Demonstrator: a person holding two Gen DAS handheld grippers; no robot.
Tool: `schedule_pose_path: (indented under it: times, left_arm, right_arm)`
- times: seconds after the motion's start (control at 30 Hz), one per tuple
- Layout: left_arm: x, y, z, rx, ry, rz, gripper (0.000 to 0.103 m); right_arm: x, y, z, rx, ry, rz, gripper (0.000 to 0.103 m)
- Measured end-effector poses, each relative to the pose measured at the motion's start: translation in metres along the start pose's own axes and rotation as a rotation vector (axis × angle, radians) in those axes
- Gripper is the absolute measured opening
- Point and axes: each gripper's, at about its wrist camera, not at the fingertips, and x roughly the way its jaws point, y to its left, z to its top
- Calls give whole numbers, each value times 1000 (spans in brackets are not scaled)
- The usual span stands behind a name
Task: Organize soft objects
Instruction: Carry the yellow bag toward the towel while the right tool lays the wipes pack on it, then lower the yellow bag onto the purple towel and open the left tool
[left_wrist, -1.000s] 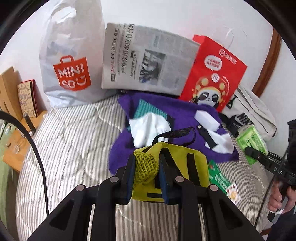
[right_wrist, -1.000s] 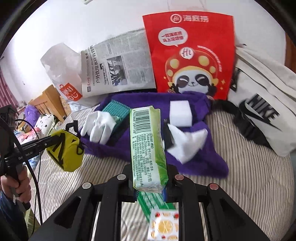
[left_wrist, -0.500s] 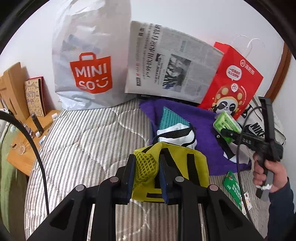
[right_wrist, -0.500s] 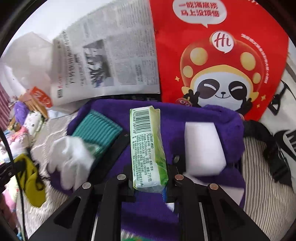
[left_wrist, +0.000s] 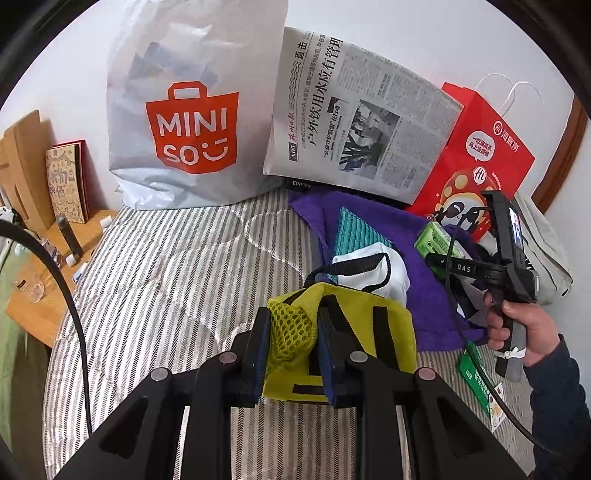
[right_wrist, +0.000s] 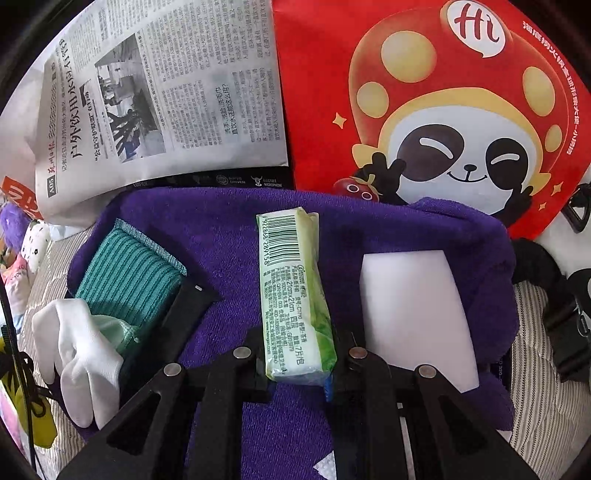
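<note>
Left wrist view, left to right: a white Miniso bag (left_wrist: 184, 110) is propped at upper left against the wall, a newspaper (left_wrist: 354, 122) at top centre, a red panda bag (left_wrist: 480, 155) at upper right, all on a striped bed (left_wrist: 166, 277). At lower centre the left claw (left_wrist: 291, 343) is clenched on the mesh corner of a yellow pouch (left_wrist: 369, 332), held above the bed. At right, a hand (left_wrist: 517, 328) carries the right claw over a purple towel (left_wrist: 424, 295).

Right wrist view, left to right: a white glove (right_wrist: 85, 350) and a teal cloth (right_wrist: 129, 277) lie on the towel at left; at centre the right claw (right_wrist: 299, 373) holds a green tissue pack (right_wrist: 291, 288); a white sponge (right_wrist: 413, 317) lies at right.

Compared with a second ago, the right claw has been swung in low over the towel, which now fills the frame, and its jaws are opening with the pack between them. The pack appears about to be released among the soft things; the pouch seems next.
</note>
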Motion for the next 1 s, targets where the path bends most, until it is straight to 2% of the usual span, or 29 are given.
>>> schedule_pose_path:
  times: [0.17, 0.27, 0.47, 0.6, 0.8, 1.0]
  left_arm:
    - [-1, 3, 0, 0, 8, 1, 23]
    - [-3, 3, -1, 3, 11, 8, 23]
    - [-10, 0, 1, 3, 10, 16, 23]
    - [-17, -9, 6, 2, 3, -4, 23]
    - [-18, -37, 20, 40, 0, -26, 23]
    - [-6, -66, 33, 61, 19, -40, 23]
  right_arm:
    - [0, -1, -5, -35, 22, 19, 36]
    - [-10, -1, -8, -33, 4, 30, 45]
    - [-36, -4, -15, -44, -23, 19, 45]
    - [-54, -8, -21, -67, -47, -8, 45]
    - [-88, -16, -41, -66, -88, 7, 45]
    - [-131, -42, -70, -42, -128, 28, 47]
